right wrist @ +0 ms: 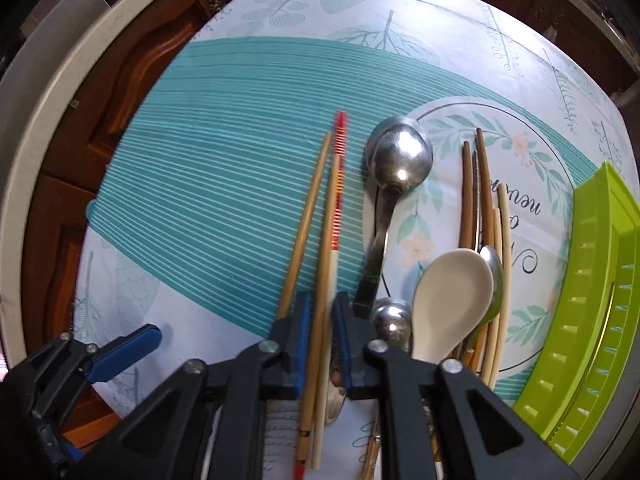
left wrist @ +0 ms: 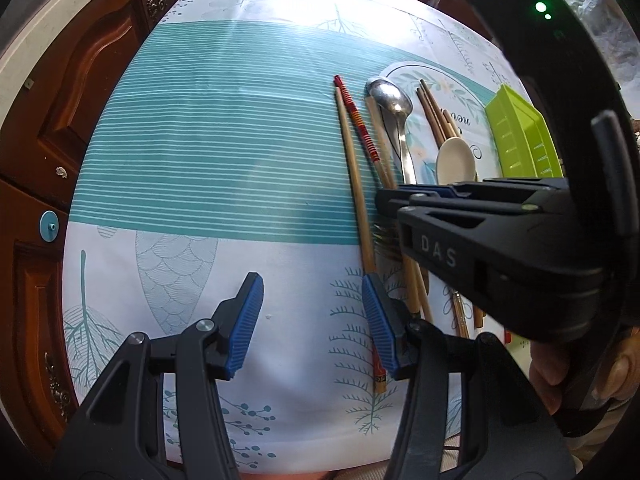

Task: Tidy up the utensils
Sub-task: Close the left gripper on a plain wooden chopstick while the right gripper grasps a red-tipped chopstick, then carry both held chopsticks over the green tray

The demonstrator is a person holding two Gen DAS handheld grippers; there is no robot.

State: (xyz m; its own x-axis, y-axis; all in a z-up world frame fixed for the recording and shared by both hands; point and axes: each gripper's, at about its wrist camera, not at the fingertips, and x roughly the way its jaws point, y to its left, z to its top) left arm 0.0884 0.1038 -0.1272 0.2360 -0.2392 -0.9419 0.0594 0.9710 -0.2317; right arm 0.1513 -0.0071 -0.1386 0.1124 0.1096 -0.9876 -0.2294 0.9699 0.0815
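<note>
Right now the right tool (right wrist: 322, 336) is the one doing the work: it points straight down at the tabletop (right wrist: 224, 152) and its blue pads are drawn in narrow around 2 chopsticks (right wrist: 320, 280), a pale bamboo one and the white one with the red-banded tip. Those chopsticks run lengthwise between the pads, long axis heading away from the tool toward the far edge of the tabletop, so the pads pinch them across their width near the handle end. A 3rd bamboo chopstick (right wrist: 306, 216) lies just outside the left pad, angled slightly away, and is not in the grip.

Taking the green tray (right wrist: 600, 280) as the landmark, the gripped pair lies well to its left, with the steel spoon (right wrist: 396, 168), the white ceramic spoon (right wrist: 452, 300) and a bundle of darker chopsticks (right wrist: 480, 200) in between. Any carry to the tray would therefore go rightward over those pieces, and the long sticks would probably need to stay parallel to the tray's long side.

The left tool (left wrist: 312, 324) hovers with its pads wide apart, holding nothing, on the side farther from the tray
</note>
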